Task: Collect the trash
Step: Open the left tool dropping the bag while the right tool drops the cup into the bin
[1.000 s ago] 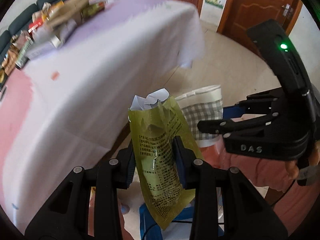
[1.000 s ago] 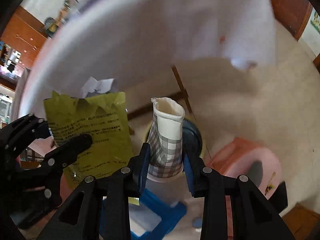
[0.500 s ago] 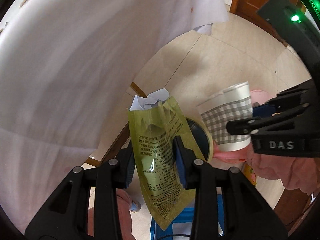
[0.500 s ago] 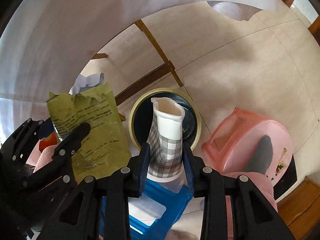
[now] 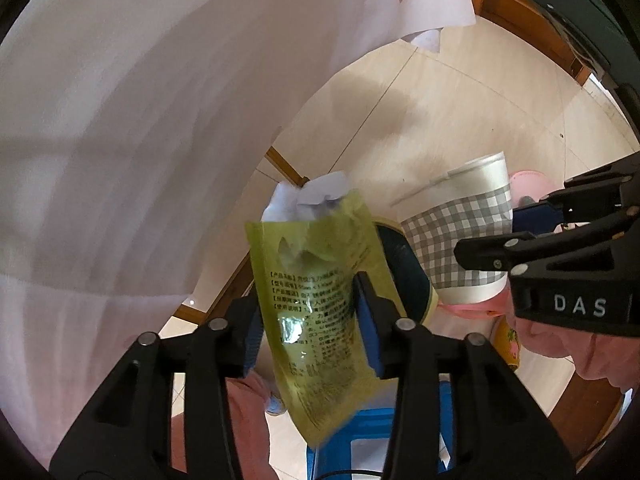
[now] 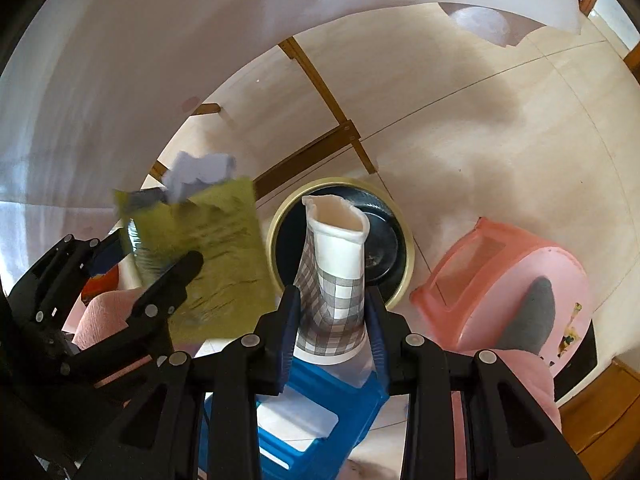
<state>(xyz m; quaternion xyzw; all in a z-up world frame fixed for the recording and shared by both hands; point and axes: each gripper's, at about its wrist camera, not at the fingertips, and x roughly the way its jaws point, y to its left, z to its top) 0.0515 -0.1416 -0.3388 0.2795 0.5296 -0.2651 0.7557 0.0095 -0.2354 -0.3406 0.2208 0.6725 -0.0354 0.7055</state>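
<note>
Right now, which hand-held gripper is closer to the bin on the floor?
Right. The right hand-held gripper holds the cup directly over the bin. The left hand-held gripper, opening around the green pouch, sits off to the bin's side.

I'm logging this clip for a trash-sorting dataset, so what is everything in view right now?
green pouch: one, yellow-green, between the left claw's pads, paper poking out the top
paper cup: one, grey-checked white, squeezed in the right claw
bin: one, dark with a cream rim, on the floor under both items
pink stool: one, pink, right of the bin
blue stool: one, blue, below the claws
tablecloth: one, white, hanging at left
left claw: black, jaws opening
right claw: black, shut on the cup
</note>
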